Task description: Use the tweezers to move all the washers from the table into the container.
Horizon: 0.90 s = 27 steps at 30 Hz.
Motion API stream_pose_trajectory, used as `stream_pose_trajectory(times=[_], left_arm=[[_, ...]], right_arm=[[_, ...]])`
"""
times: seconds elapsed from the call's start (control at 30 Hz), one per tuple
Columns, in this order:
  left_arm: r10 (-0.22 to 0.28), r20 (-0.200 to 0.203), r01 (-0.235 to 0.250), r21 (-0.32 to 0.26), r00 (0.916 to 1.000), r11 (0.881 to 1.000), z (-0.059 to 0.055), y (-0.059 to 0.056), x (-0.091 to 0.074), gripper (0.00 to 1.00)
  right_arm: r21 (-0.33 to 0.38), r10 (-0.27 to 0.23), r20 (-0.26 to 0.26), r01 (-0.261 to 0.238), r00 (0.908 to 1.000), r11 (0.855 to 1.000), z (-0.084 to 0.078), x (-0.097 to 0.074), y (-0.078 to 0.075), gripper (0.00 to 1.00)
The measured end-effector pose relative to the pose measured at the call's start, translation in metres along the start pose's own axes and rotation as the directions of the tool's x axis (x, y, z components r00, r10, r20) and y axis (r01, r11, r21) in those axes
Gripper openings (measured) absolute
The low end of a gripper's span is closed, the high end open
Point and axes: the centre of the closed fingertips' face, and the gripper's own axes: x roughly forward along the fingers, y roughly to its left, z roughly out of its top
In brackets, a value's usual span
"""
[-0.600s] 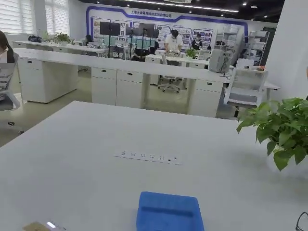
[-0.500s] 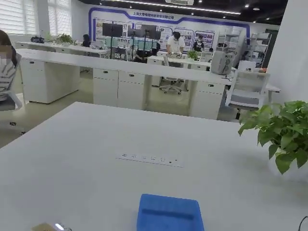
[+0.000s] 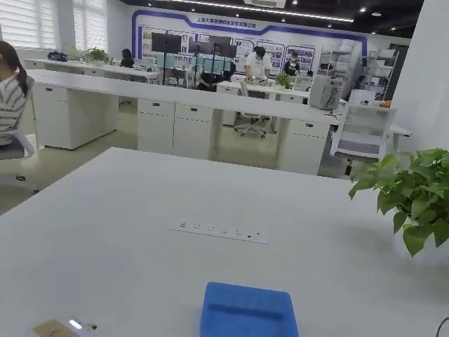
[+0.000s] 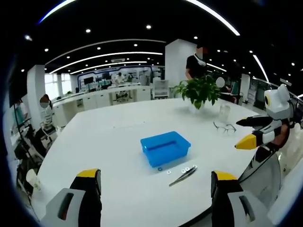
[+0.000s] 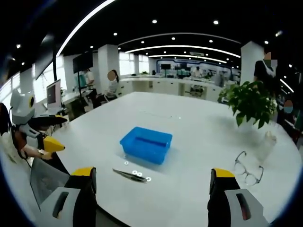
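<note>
Only the headset camera has drifted a touch since the earlier frame; the blue container [image 3: 248, 312] keeps its place on the white surface [image 3: 105, 232], near the edge closest to the person.

Bare surface lies wide open to the left of the container and beyond it, broken by a flat socket strip [image 3: 217, 229] further out. A leafy plant [image 3: 414, 189] stands at the far right, and a pair of glasses [image 5: 246, 169] lies on the right side, well apart from the container. The near edge of the surface curves round just below the work.

The room is a bright open office with rows of white desks [image 3: 175, 119] and ceiling lights.

The tweezers [image 4: 183, 176] lie flat between the container and the near edge. In the left gripper view their long axis runs from lower left to upper right; which end is the tip is too small to tell. The washers [image 4: 170, 172] lie in a loose row just beside them, on the container's side, none inside it that can be made out.

The left tool [image 4: 155, 174] is spread wide with nothing between its jaws, and so is the right tool [image 5: 151, 172]; both hang back off the near edge
</note>
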Motion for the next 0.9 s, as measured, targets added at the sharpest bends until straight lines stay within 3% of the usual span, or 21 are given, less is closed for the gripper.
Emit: stream_pose_trajectory(times=[0.57,0.9], left_arm=[[-0.016,-0.032,0.017,0.025,0.9994,1.000,-0.008,-0.003,0.005,0.99],[-0.051,-0.060,0.054,0.049,0.9969,0.997,-0.014,-0.010,0.017,0.97]], right_arm=[[-0.010,0.007,-0.023,-0.007,0.9997,1.000,-0.007,0.003,0.002,0.99],[-0.007,0.012,-0.033,-0.012,0.9994,1.000,-0.010,0.011,0.002,0.99]])
